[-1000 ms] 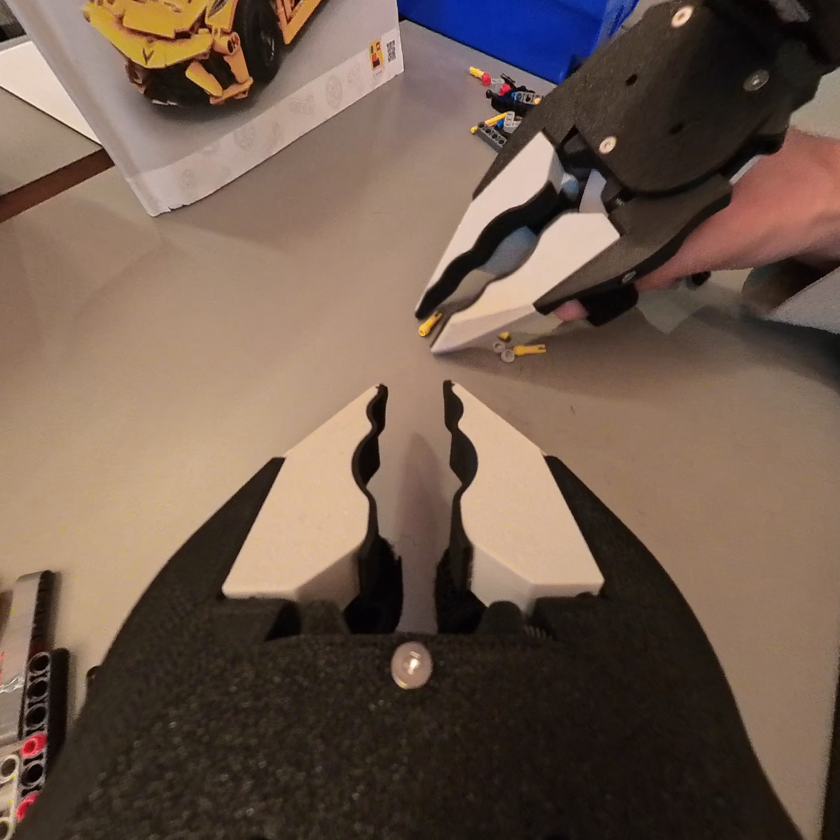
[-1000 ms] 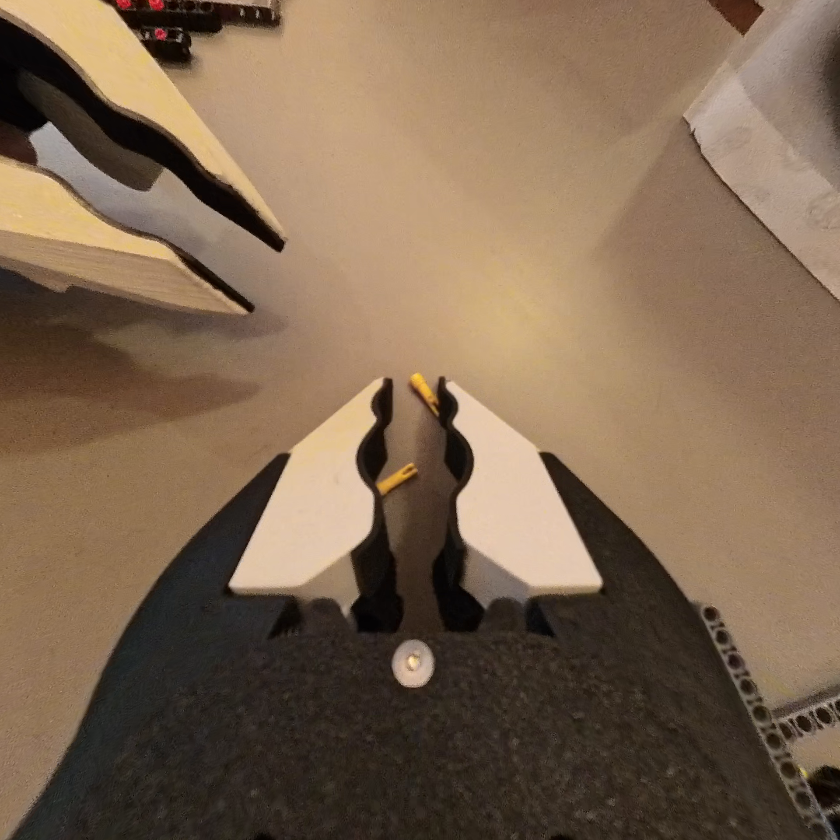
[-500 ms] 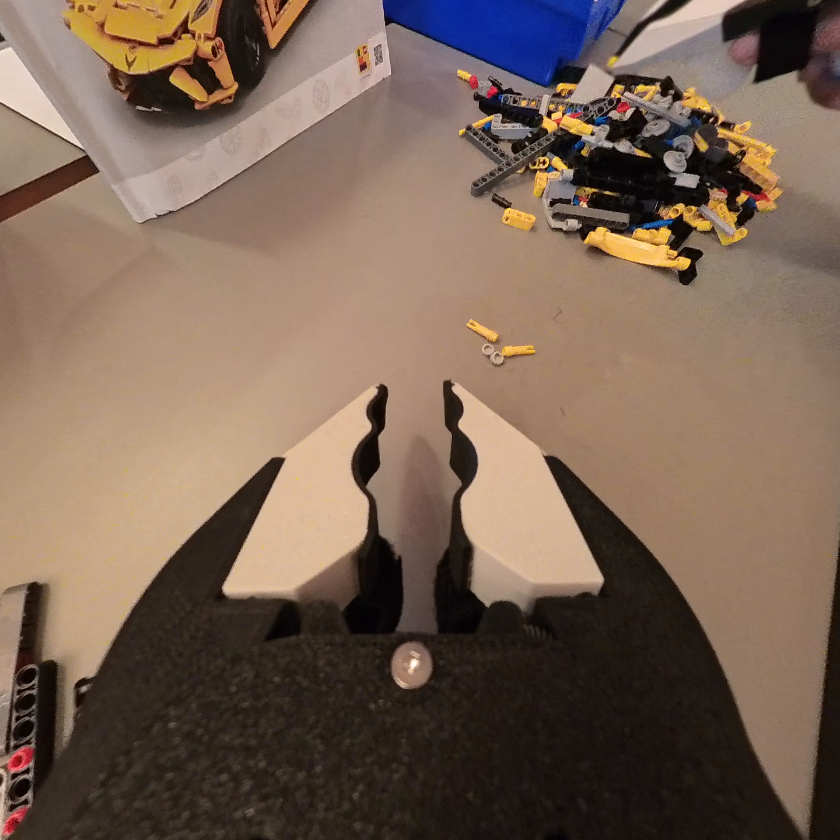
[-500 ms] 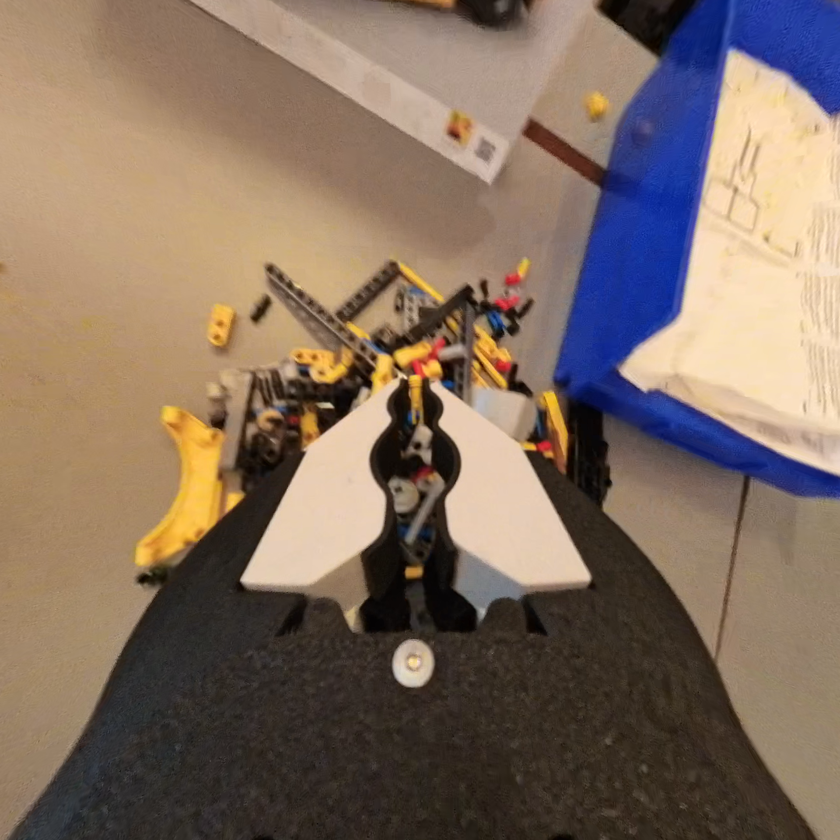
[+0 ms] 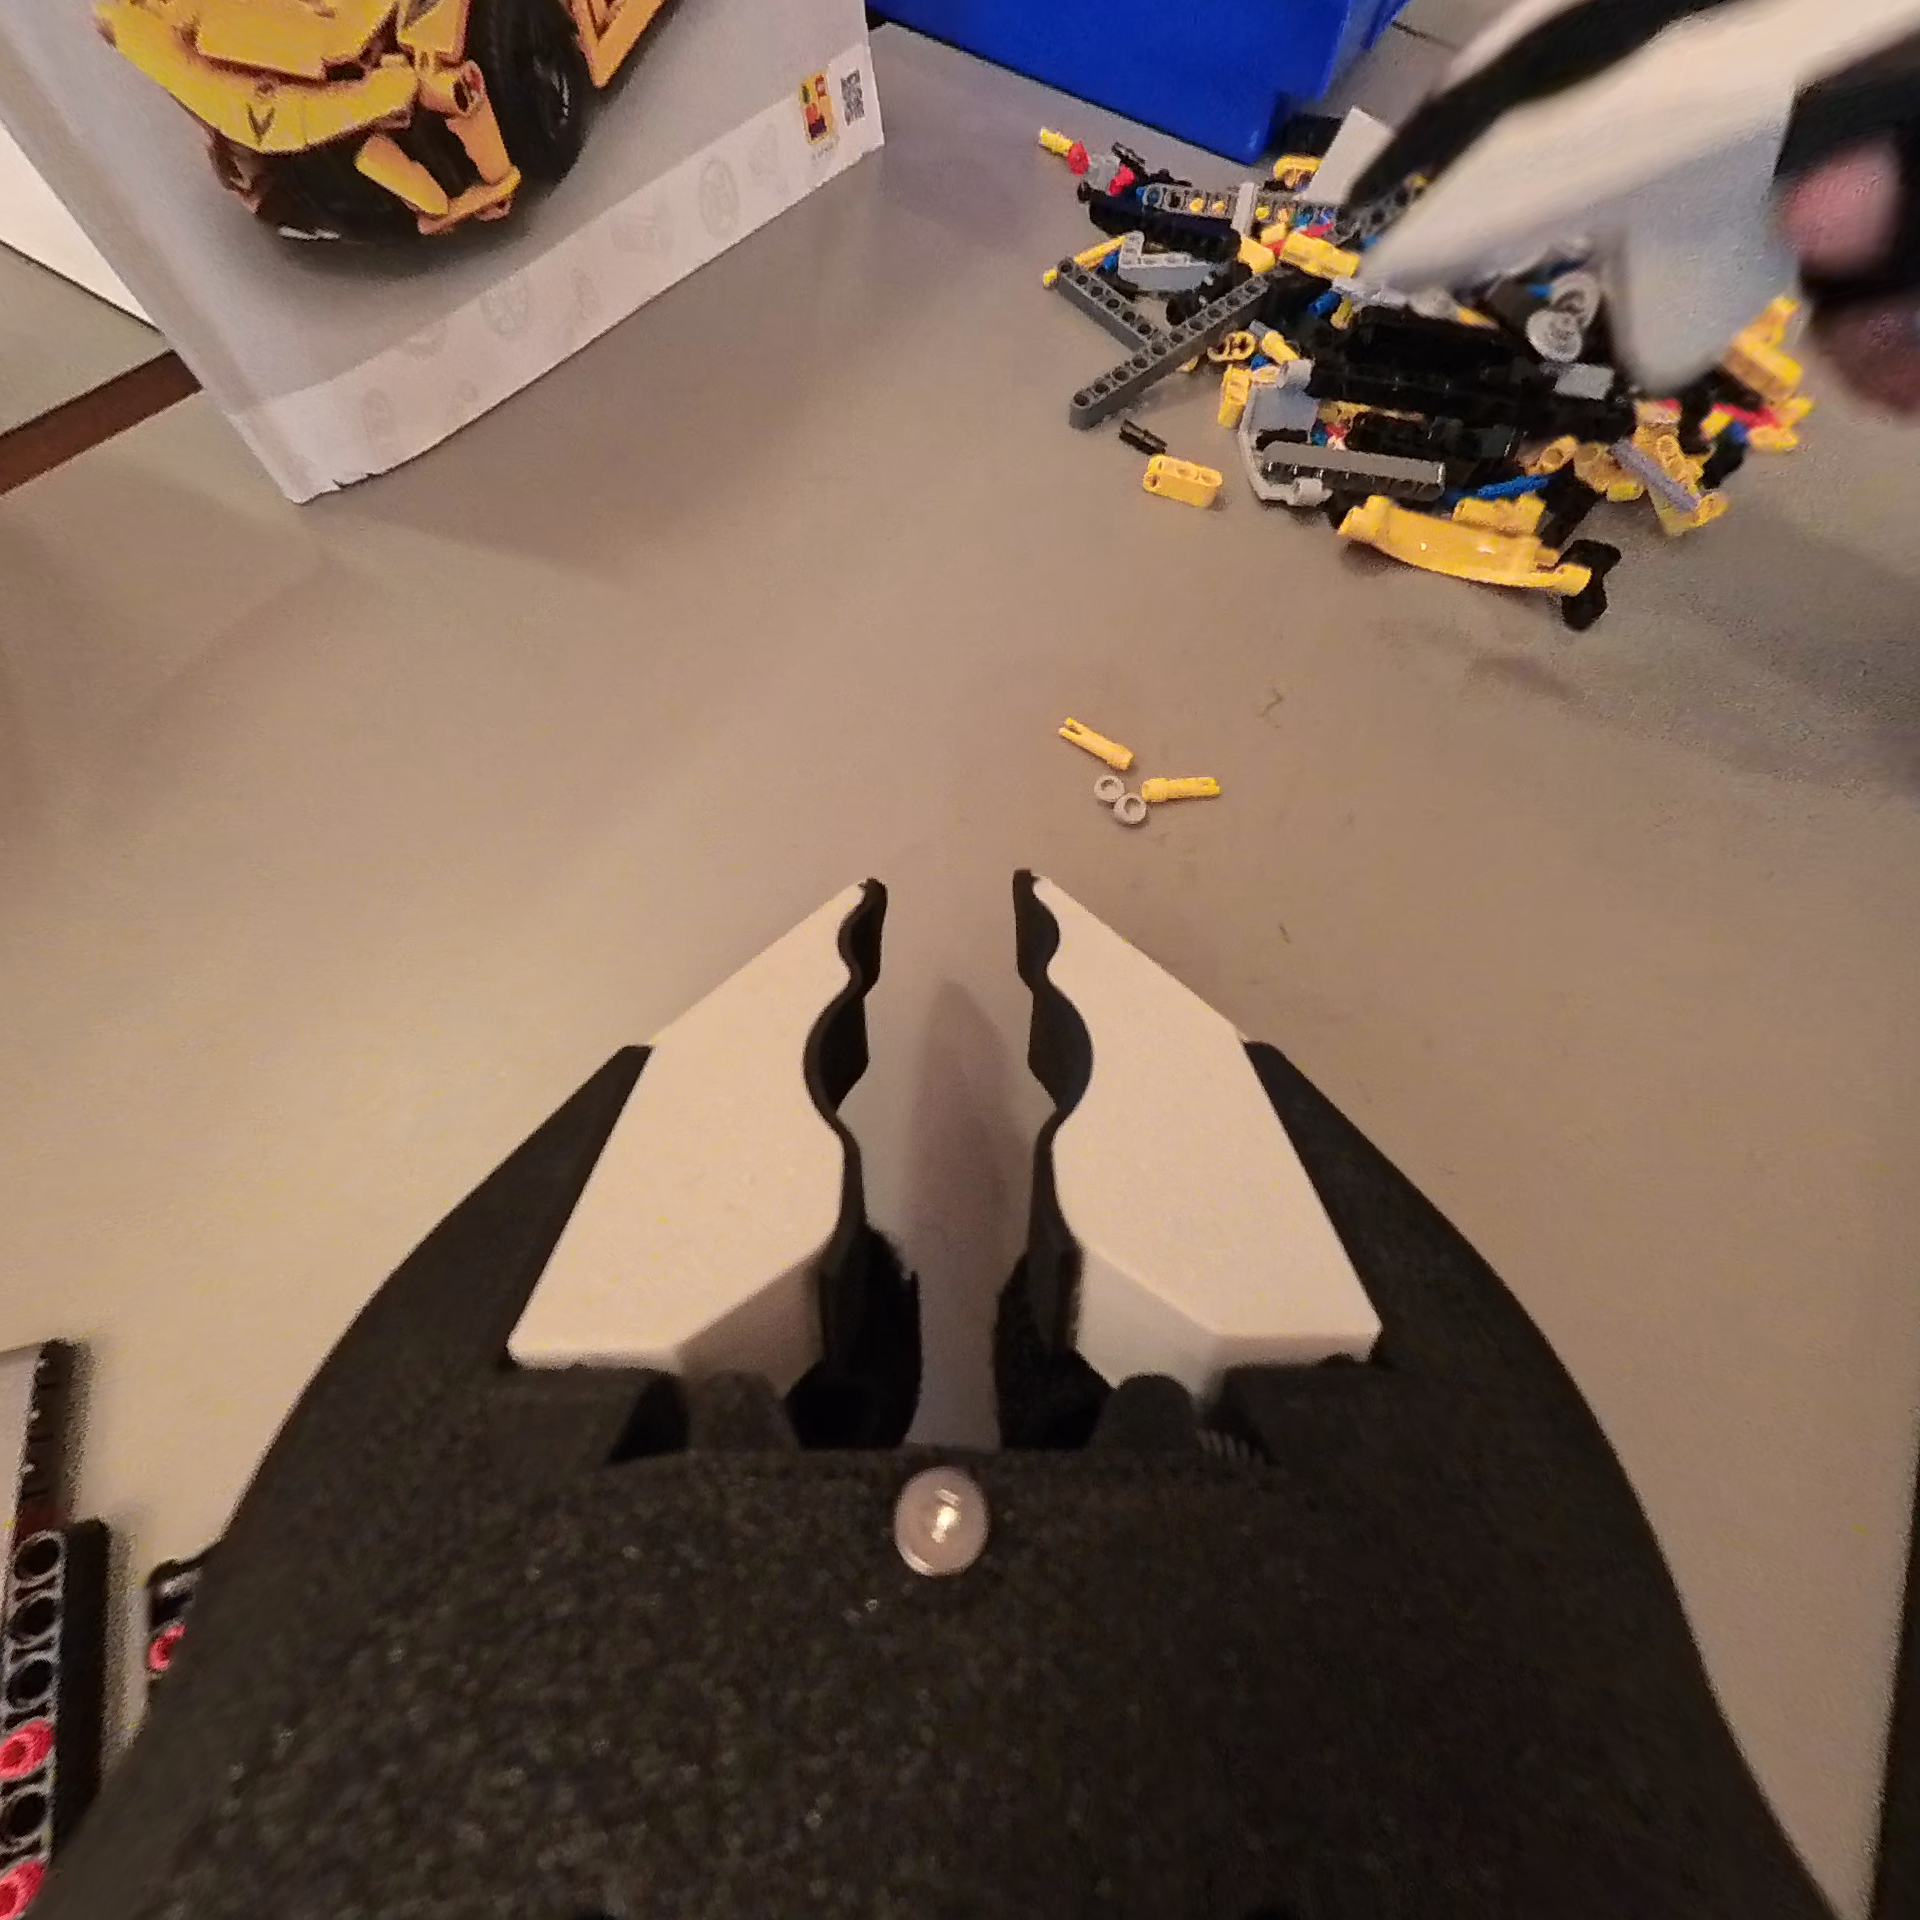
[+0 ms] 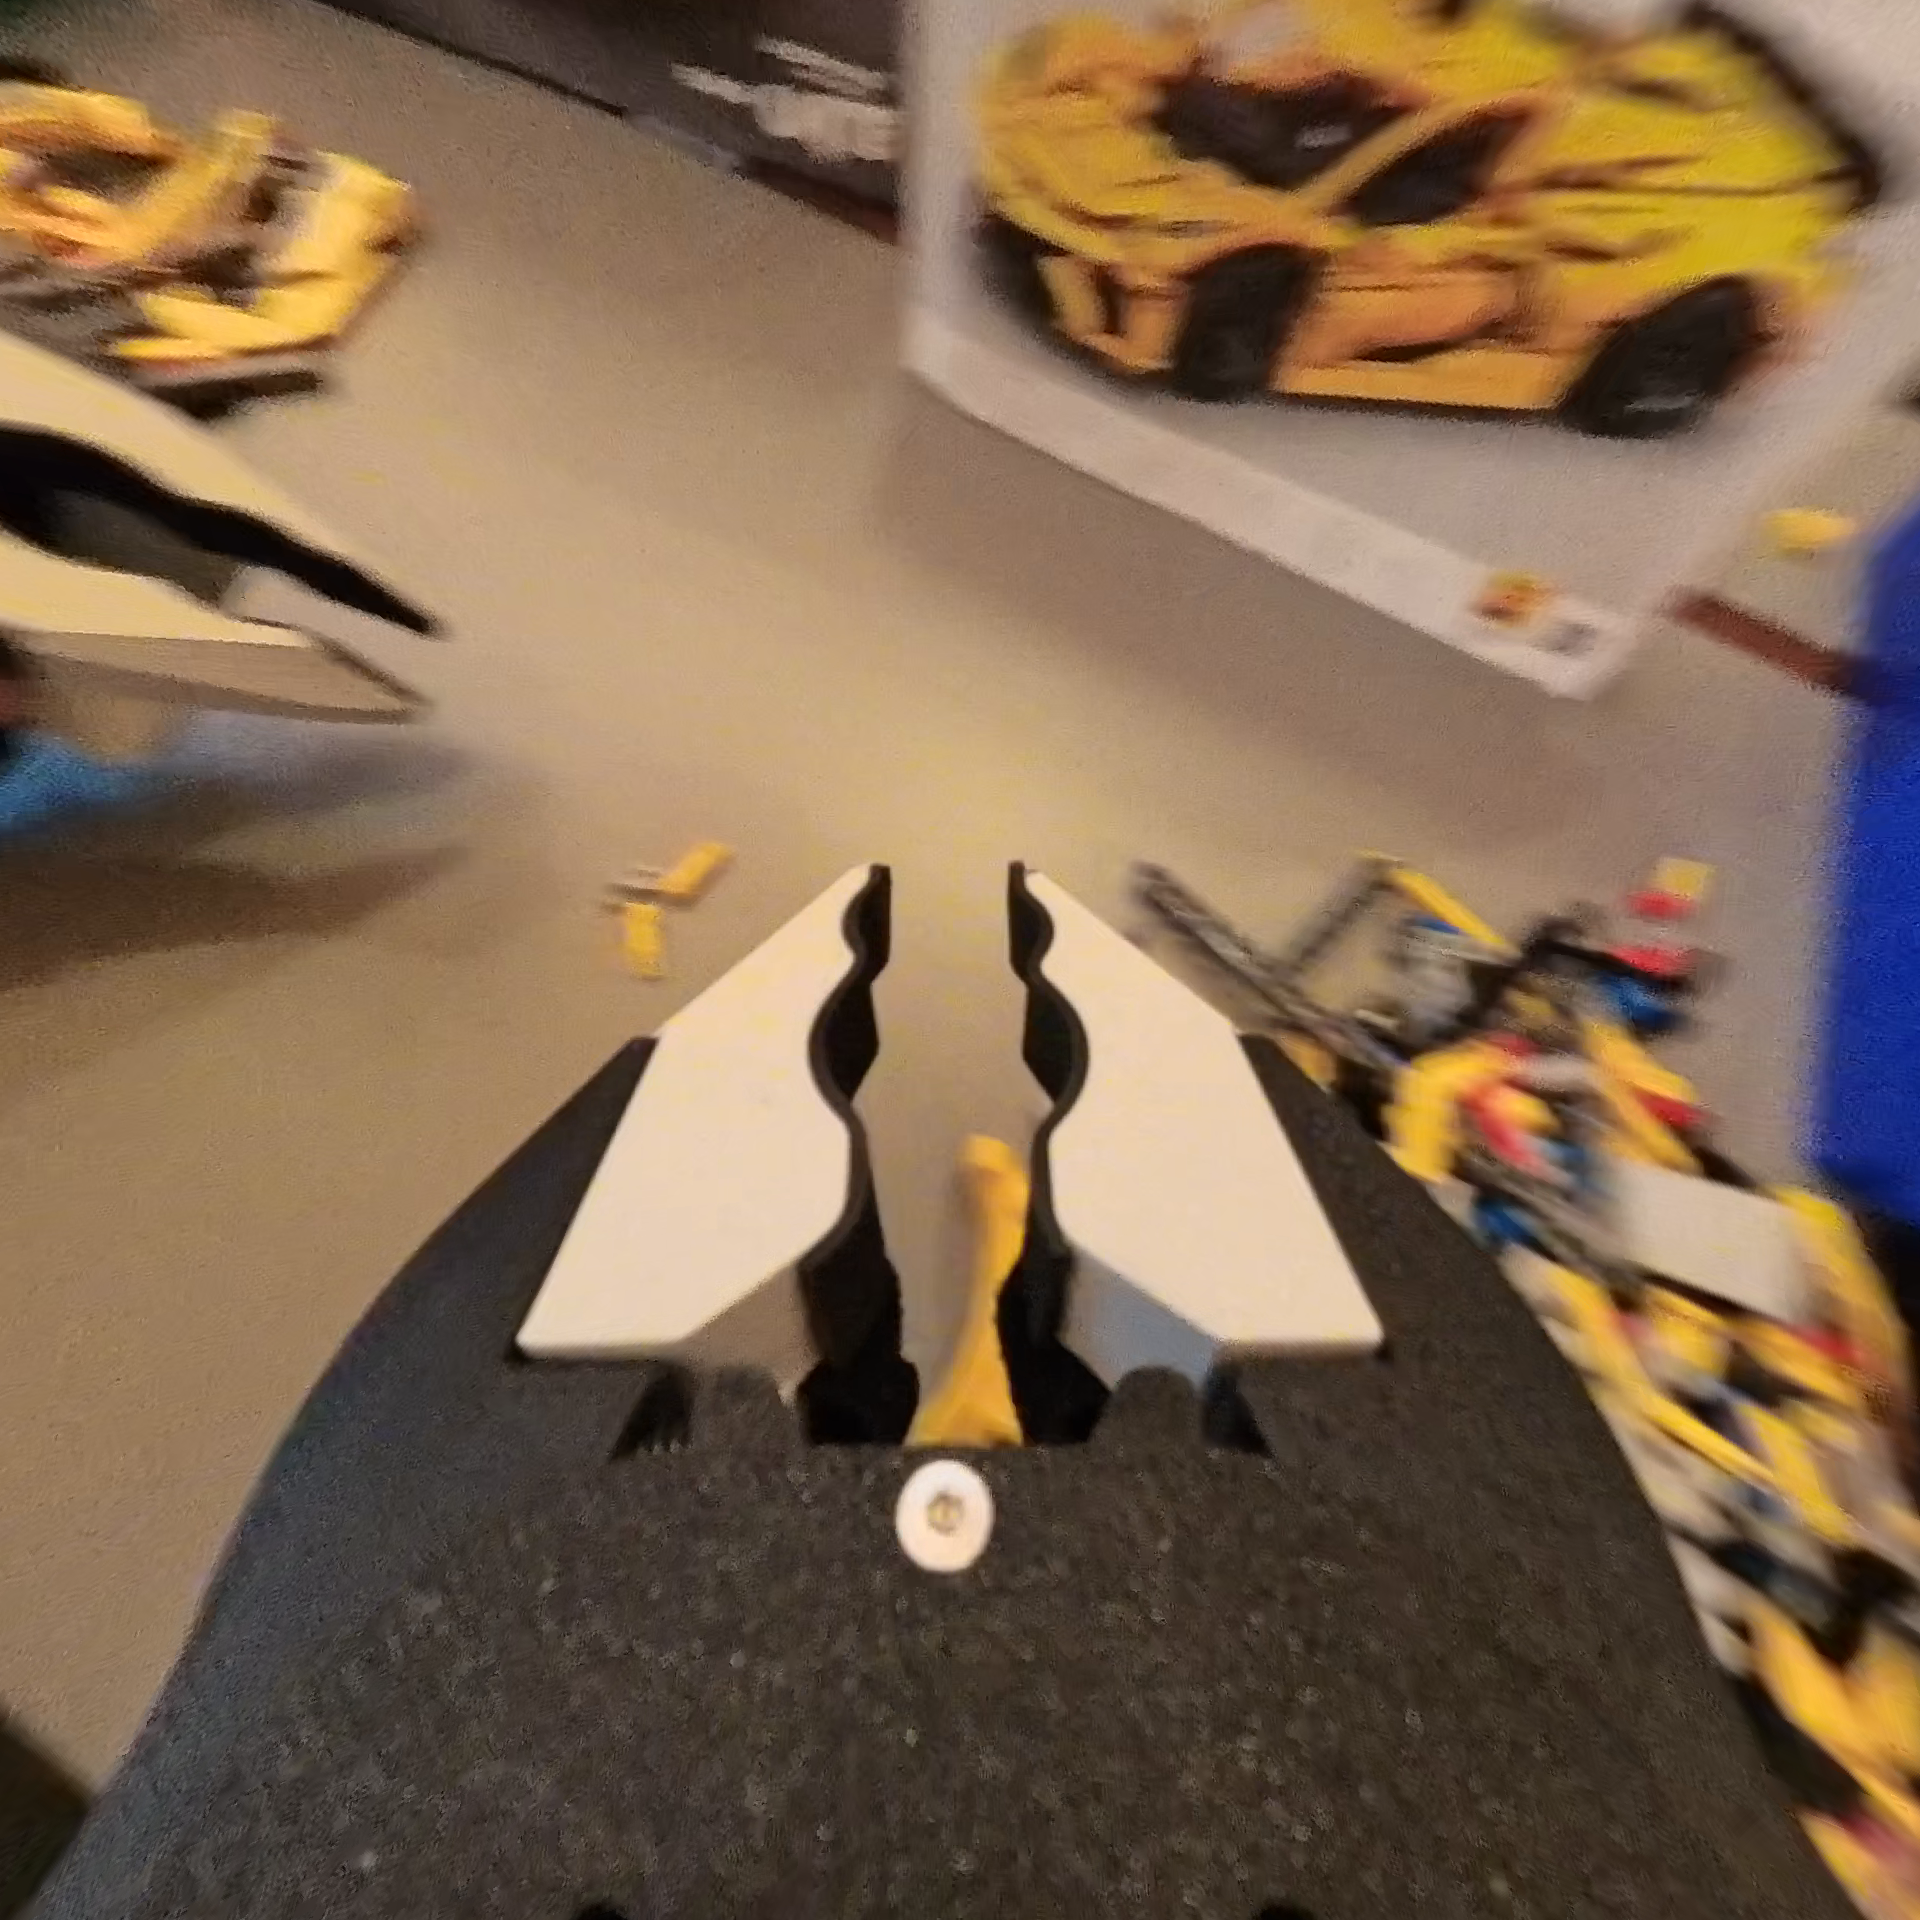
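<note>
two yellow pins [image 5: 1095,741], two grey rings [image 5: 1120,799], one box [image 5: 499,260]

Grey table [image 5: 520,779] — brick pile [image 5: 1455,364], toy-car box [image 5: 468,208], blue bin [image 5: 1143,52], loose yellow pins [image 5: 1096,743].

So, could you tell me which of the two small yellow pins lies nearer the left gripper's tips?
The right-hand yellow pin, beside the two grey rings; the other pin lies farther away.

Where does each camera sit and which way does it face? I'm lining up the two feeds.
Left wrist view: on the left gripper, looking forward over the grey table at loose yellow pins and the brick pile; its own open fingers show.
Right wrist view: on the right gripper, blurred, facing the car box; open fingers show.
Shared: box, pile, pins, each other's gripper.
</note>
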A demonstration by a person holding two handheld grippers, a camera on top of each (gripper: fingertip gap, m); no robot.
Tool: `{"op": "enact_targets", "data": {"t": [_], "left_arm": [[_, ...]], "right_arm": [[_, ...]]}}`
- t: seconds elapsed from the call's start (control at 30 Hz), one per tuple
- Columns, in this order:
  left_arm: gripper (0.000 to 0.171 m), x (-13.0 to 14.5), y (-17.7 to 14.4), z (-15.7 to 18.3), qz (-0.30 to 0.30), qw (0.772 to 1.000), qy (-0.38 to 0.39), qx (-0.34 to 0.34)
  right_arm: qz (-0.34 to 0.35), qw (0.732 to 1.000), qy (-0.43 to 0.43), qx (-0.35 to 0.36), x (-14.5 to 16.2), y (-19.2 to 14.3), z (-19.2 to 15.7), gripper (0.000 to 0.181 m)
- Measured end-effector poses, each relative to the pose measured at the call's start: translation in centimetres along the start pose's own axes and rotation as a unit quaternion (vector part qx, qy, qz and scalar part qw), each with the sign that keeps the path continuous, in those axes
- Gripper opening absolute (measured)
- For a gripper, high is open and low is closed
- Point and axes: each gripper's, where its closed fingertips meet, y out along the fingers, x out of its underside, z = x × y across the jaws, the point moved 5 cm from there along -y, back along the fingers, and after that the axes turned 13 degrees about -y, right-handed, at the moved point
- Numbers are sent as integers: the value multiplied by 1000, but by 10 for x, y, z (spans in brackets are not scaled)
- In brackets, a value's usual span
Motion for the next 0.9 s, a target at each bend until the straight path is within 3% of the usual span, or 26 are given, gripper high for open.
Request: {"op": "enact_targets", "data": {"t": [0.1, 0.17, 0.4, 0.53, 0.63, 0.7, 0.8, 0.9], "left_arm": [[25, 1, 1, 0, -4, 1000, -2, 3], [25, 2, 1, 1, -4, 1000, 1, 2], [25, -2, -3, 0, 4, 1000, -1, 4], [25, -4, -4, 2, 6, 1000, 1, 7], [25, -3, -4, 3, 4, 1000, 6, 4], [25, -2, -3, 3, 2, 1000, 7, 3], [25, -3, -2, 5, 2, 1000, 6, 8], [25, -1, 0, 7, -4, 1000, 13, 7]], "right_arm": [[-7, 997, -6, -82, -5, 41, -59, 22], [-35, 996, -11, -79, 2, 61, -73, 23], [-75, 997, -15, -32, 11, 76, -73, 3], [-76, 996, -7, -43, 12, 73, -69, 3], [-59, 998, -22, 23, 5, 48, -35, 3], [-64, 992, -30, 102, 9, 16, 11, 3], [-84, 986, 33, 141, 42, -25, 75, 3], [-111, 981, 81, 136, 78, -44, 106, 3]]}}
